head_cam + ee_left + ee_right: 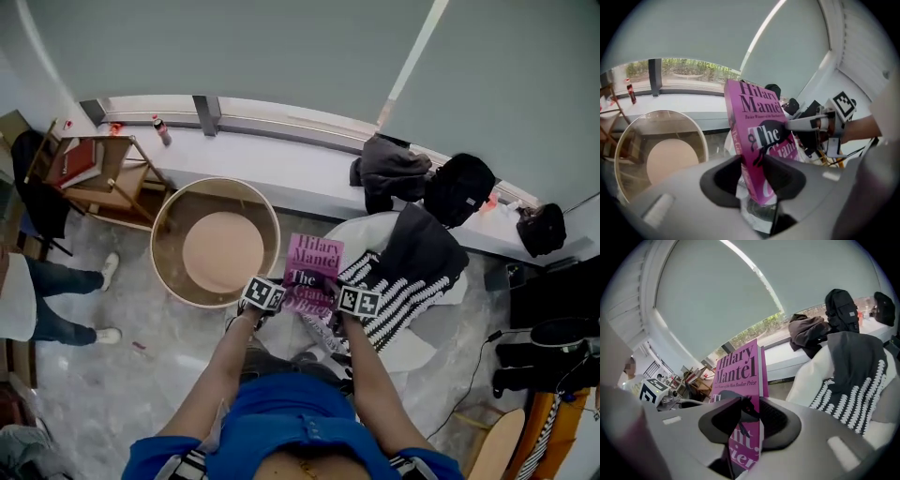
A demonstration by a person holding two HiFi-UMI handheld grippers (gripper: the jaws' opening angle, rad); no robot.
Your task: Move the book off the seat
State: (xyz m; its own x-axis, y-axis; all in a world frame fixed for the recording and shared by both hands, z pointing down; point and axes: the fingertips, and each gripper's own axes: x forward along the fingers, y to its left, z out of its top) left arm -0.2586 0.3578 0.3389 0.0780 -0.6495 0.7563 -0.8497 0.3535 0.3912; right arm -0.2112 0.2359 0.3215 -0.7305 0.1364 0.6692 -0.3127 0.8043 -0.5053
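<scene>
Both grippers hold the book (310, 274) in the air in front of the person, clear of the seat (417, 349) and above the floor (141, 375), between the seat and a round table (169, 225). In the head view the left gripper (278, 298) takes the book's lower left edge and the right gripper (337, 300) takes its lower right edge, with the pink cover facing up toward the camera and the top end pointing away from the person. The left gripper view shows its dark fingers (726, 176) pinching the book (759, 126) on the spine side, one finger on the cover and one on the back. The right gripper view shows its fingers (776, 420) pressed on the book (740, 369) at the page edge in the same way. The cover bears the author's name in dark letters. The seat is a white chair draped with a black-and-white striped cloth (403, 295) and a dark garment (427, 244), just to the right of the book. Beyond them runs a white ledge (281, 159) below the window, with a bottle (161, 129) toward its left end and dark bags (459, 187) toward the right. A wooden chair (98, 173) stands at the far left, near another person's legs (56, 300).
</scene>
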